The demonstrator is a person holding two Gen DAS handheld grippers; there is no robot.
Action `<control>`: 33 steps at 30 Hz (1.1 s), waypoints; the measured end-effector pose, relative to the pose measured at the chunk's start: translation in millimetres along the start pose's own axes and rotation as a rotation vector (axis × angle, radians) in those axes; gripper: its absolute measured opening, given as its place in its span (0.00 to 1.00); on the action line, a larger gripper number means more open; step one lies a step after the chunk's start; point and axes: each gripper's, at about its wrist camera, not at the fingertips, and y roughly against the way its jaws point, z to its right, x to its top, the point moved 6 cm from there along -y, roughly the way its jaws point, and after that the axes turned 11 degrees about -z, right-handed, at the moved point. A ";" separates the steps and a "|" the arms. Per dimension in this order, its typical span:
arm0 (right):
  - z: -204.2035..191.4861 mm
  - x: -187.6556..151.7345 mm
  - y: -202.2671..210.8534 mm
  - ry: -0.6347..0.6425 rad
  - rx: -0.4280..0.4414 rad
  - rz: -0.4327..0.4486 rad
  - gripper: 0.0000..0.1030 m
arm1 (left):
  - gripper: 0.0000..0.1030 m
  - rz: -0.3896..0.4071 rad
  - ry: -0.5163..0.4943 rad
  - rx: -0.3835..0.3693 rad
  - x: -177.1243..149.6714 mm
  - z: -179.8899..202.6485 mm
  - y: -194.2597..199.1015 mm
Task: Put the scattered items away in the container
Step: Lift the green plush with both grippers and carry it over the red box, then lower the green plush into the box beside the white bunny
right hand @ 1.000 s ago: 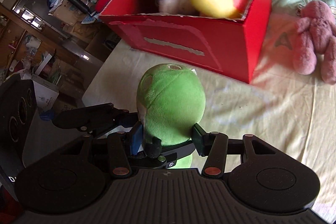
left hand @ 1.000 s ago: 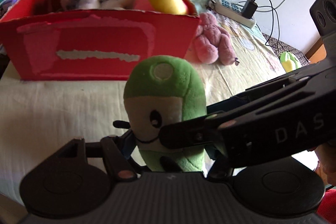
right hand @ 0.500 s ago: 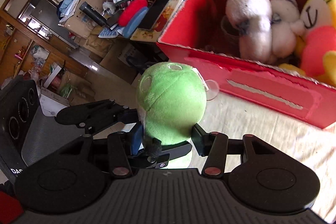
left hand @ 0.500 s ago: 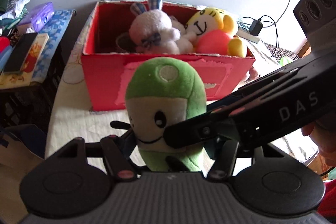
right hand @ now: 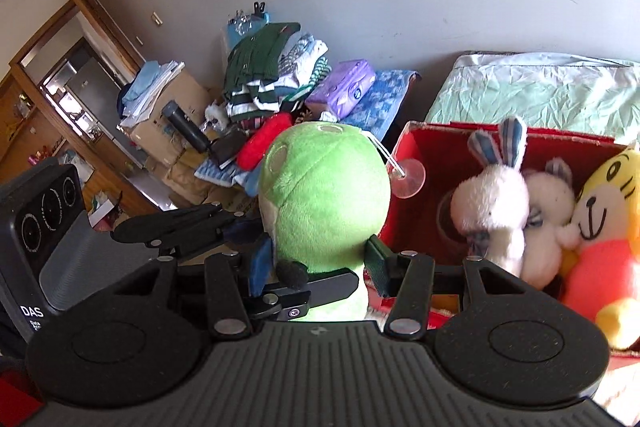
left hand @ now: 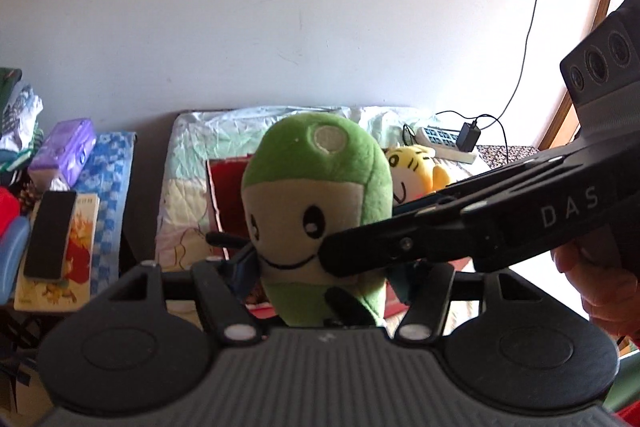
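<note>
A green plush [left hand: 316, 195] with a cream face stands upright, held from two sides. My left gripper [left hand: 320, 279] is shut on its lower body. My right gripper [right hand: 320, 263] is shut on it too, reaching across the face in the left wrist view. The plush hangs in the air at the near left corner of the red box [right hand: 560, 137], whose inside shows below it. In the box lie a white rabbit [right hand: 492, 203], a pale bear [right hand: 552, 199] and a yellow plush [right hand: 608, 211]. A clear suction cup [right hand: 408, 179] dangles from the green plush.
Left of the bed a low stand holds a purple tissue pack [left hand: 64, 151], a book with a dark phone [left hand: 50, 231] on it, and folded clothes [right hand: 264, 67]. A power strip [left hand: 444, 143] lies at the bed's far right. A hand [left hand: 600, 283] grips the right tool.
Both grippers have risen with the green plush and moved toward the box. The box has dropped lower in both views and its inside has come into sight.
</note>
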 end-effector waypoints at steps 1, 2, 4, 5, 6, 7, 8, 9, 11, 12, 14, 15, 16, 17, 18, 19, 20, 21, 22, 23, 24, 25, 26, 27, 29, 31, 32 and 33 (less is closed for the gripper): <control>5.4 4.4 -3.9 -0.003 -0.001 0.008 0.51 | 0.61 0.002 0.001 0.007 6.5 -3.0 -6.6; 12.7 8.8 -6.9 -0.011 -0.002 0.014 0.51 | 0.61 0.002 0.006 0.011 11.7 -6.4 -13.6; 25.7 16.2 -13.9 -0.024 0.000 0.024 0.51 | 0.61 -0.008 0.025 0.009 20.5 -14.7 -29.9; 34.0 19.0 -19.2 -0.033 0.004 0.023 0.51 | 0.61 -0.013 0.035 0.008 24.2 -18.8 -39.0; 42.5 21.4 -24.6 -0.048 0.011 0.015 0.51 | 0.61 -0.022 0.044 0.009 27.0 -21.6 -47.9; 50.9 23.7 -29.2 -0.067 0.018 0.003 0.51 | 0.61 -0.033 0.050 0.013 29.1 -23.8 -56.7; 57.6 25.5 -32.9 -0.078 0.023 -0.004 0.51 | 0.61 -0.044 0.057 0.014 30.3 -25.5 -64.7; 64.0 26.9 -36.6 -0.087 0.026 -0.009 0.51 | 0.61 -0.059 0.069 0.012 31.0 -27.2 -73.0; 76.3 28.4 -43.1 -0.112 0.032 -0.031 0.50 | 0.61 -0.082 0.086 0.006 30.8 -28.6 -85.9; 81.2 29.0 -46.1 -0.121 0.028 -0.041 0.50 | 0.61 -0.091 0.091 0.007 30.7 -28.8 -91.8; 88.2 29.6 -51.4 -0.124 -0.002 -0.057 0.50 | 0.61 -0.107 0.091 0.013 29.9 -28.7 -102.1; 90.4 29.4 -54.1 -0.116 -0.022 -0.062 0.49 | 0.61 -0.116 0.092 0.012 28.9 -28.7 -107.2; 91.2 29.2 -56.1 -0.109 -0.026 -0.063 0.49 | 0.61 -0.124 0.093 0.013 27.9 -28.3 -111.8; 91.9 29.4 -58.7 -0.106 -0.028 -0.061 0.48 | 0.61 -0.130 0.089 0.022 27.3 -27.5 -115.6; 92.6 30.2 -61.3 -0.104 -0.032 -0.059 0.48 | 0.61 -0.132 0.082 0.038 27.0 -27.2 -117.9; 93.0 31.3 -63.7 -0.102 -0.045 -0.053 0.48 | 0.61 -0.132 0.076 0.051 27.0 -27.6 -118.8; 93.2 32.1 -66.1 -0.097 -0.065 -0.047 0.47 | 0.61 -0.133 0.076 0.057 27.3 -28.8 -118.9; 94.1 33.4 -69.8 -0.097 -0.083 -0.044 0.47 | 0.61 -0.131 0.082 0.052 27.6 -30.8 -117.6; 94.6 34.4 -74.6 -0.103 -0.090 -0.049 0.47 | 0.58 -0.127 0.089 0.040 27.4 -32.0 -114.8; 94.1 35.2 -79.9 -0.110 -0.089 -0.058 0.47 | 0.58 -0.121 0.094 0.028 27.3 -32.2 -111.3; 92.9 36.6 -86.1 -0.111 -0.090 -0.070 0.47 | 0.58 -0.113 0.093 0.021 27.1 -31.3 -107.3; 90.8 36.7 -91.4 -0.104 -0.098 -0.081 0.47 | 0.58 -0.106 0.086 0.017 26.6 -29.2 -104.1; 89.0 36.7 -97.0 -0.096 -0.114 -0.094 0.47 | 0.58 -0.106 0.077 0.016 26.0 -27.2 -103.3; 87.8 37.4 -100.1 -0.092 -0.130 -0.096 0.46 | 0.58 -0.112 0.068 0.016 24.9 -24.8 -104.4; 89.0 40.2 -102.5 -0.095 -0.141 -0.103 0.47 | 0.61 -0.124 0.053 0.032 22.0 -21.2 -109.0; 94.9 43.2 -103.9 -0.126 -0.128 -0.117 0.46 | 0.56 -0.132 0.055 0.037 19.4 -20.2 -113.6; 96.9 44.3 -104.6 -0.140 -0.123 -0.121 0.46 | 0.56 -0.141 0.070 0.029 18.9 -22.1 -116.9; 97.8 45.1 -105.4 -0.146 -0.125 -0.126 0.46 | 0.56 -0.150 0.084 0.023 19.2 -24.7 -121.0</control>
